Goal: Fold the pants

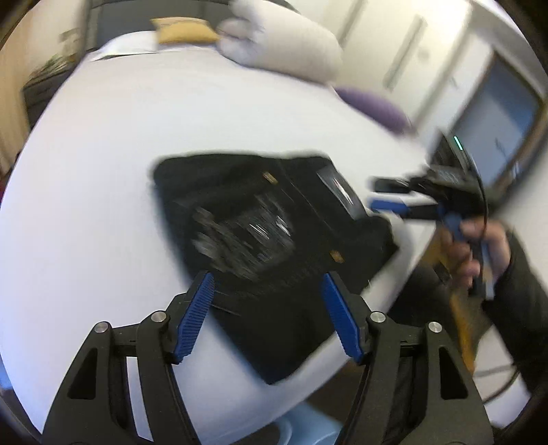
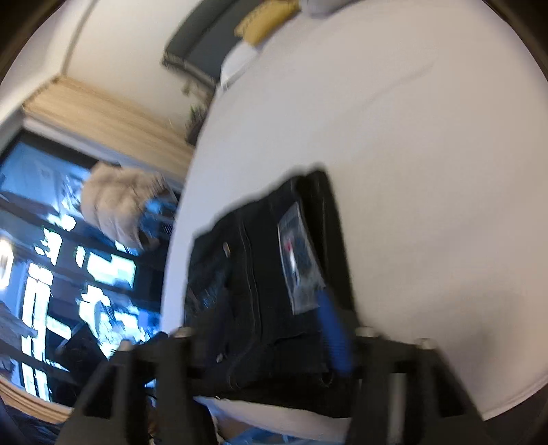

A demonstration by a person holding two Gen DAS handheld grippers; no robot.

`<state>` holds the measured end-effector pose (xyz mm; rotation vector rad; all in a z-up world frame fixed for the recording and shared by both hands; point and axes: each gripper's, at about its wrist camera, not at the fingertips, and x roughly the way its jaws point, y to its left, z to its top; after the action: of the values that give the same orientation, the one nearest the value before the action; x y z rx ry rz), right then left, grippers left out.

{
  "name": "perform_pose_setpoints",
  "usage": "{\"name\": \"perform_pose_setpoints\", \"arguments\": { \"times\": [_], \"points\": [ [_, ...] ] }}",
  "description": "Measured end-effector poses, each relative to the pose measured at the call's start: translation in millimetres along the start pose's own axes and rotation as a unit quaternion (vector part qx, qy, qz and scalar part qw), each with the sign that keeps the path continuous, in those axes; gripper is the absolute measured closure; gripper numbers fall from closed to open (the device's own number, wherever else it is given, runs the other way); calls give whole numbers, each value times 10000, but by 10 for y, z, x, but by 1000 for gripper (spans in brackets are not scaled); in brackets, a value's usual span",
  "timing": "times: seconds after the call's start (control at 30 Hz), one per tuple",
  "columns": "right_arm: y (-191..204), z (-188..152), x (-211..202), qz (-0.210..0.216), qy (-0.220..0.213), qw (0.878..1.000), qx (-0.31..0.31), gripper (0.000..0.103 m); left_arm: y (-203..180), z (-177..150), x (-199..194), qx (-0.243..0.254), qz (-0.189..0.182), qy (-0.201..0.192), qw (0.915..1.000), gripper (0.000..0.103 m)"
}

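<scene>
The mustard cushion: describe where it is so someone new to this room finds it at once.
Start at the white bed that fills the left wrist view and go to its far end, beyond the folded black pants. The mustard cushion lies there, just left of a rolled white duvet. It is the only yellow thing among white bedding.

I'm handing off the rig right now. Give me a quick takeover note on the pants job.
Left tongs: open, holding nothing, above the near edge of the black pants.
Right tongs: open, nothing gripped, at the pants' right edge.
Pants: a compact folded bundle on the white bed, near its edge, clear tag on top.
Done: folds look made.
Left: check neatness, square up if needed.
</scene>
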<state>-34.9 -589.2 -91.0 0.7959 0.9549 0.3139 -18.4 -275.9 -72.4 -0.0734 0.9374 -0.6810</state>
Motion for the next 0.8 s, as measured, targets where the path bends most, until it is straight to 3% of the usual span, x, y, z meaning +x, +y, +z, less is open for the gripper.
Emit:
{"name": "perform_pose_setpoints", "arguments": {
  "times": [0.03,0.17,0.23,0.3,0.33,0.4,0.5,0.57,0.63,0.8],
  "points": [
    [-43,49,-47,39,-57,10000,52,40,167,54,-14,-330,-89,-47,9994,26],
    [-326,304,99,167,361,9979,504,41,578,182,184,-1130,-474,183,9923,26],
    [-456,393,267,140,584,9955,727,41,720,214,359,-1510,-871,413,9838,26],
    [-522,420,427,303,800,9921,916,48,862,216,586,-2027,-1320,721,9676,26],
    [-531,431,486,315,849,9914,944,53,901,215,664,-2151,-1402,797,9632,26],
    [-482,451,626,352,1037,9899,899,53,982,185,821,-2378,-1590,965,9533,26],
    [-338,438,807,172,1354,9887,625,53,1000,225,912,-2438,-1749,989,9488,28],
    [-295,443,870,152,1444,9877,582,59,967,282,996,-2384,-1741,1116,9489,36],
    [-256,436,898,-12,1481,9877,512,71,958,313,1082,-2355,-1593,1227,9508,63],
    [22,384,801,-378,1240,9914,158,83,975,362,1085,-2374,-1645,1181,9501,83]
  ]
}}
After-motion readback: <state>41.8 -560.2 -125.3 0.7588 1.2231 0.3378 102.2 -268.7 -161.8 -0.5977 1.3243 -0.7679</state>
